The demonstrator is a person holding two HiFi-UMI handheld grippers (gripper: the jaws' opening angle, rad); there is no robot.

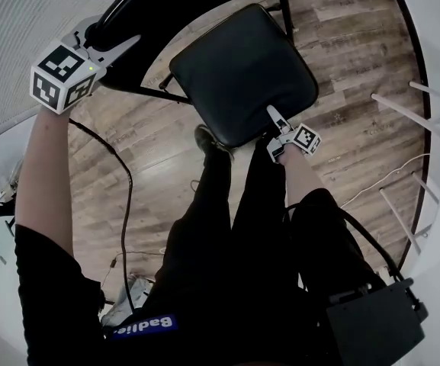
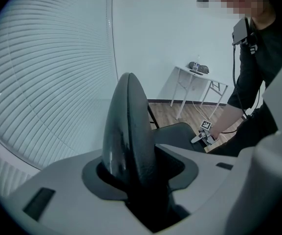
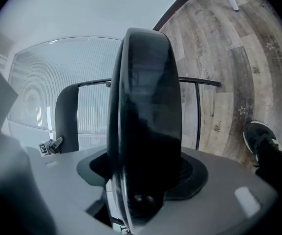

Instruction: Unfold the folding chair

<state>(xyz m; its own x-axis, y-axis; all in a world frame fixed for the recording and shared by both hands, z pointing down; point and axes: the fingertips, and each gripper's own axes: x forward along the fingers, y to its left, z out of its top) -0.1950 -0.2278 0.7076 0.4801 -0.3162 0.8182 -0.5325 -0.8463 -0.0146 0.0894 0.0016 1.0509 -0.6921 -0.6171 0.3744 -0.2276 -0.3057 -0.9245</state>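
A black folding chair stands on the wood floor; in the head view its padded seat [image 1: 242,71] lies nearly flat and its backrest [image 1: 151,6] curves across the upper left. My left gripper [image 1: 117,46] is shut on the backrest's top edge, which fills the gap between the jaws as the dark backrest [image 2: 128,131] in the left gripper view. My right gripper [image 1: 273,117] is shut on the seat's front edge, and the seat [image 3: 145,121] stands edge-on between its jaws. The right gripper [image 2: 205,133] also shows small at the seat's corner.
A window with white blinds [image 1: 21,36] lies to the left. White folding-table legs [image 1: 403,109] stand at the right, and a white table [image 2: 199,77] stands against the far wall. A black cable [image 1: 128,197] runs over the floor. My shoe [image 1: 208,139] is under the seat's front.
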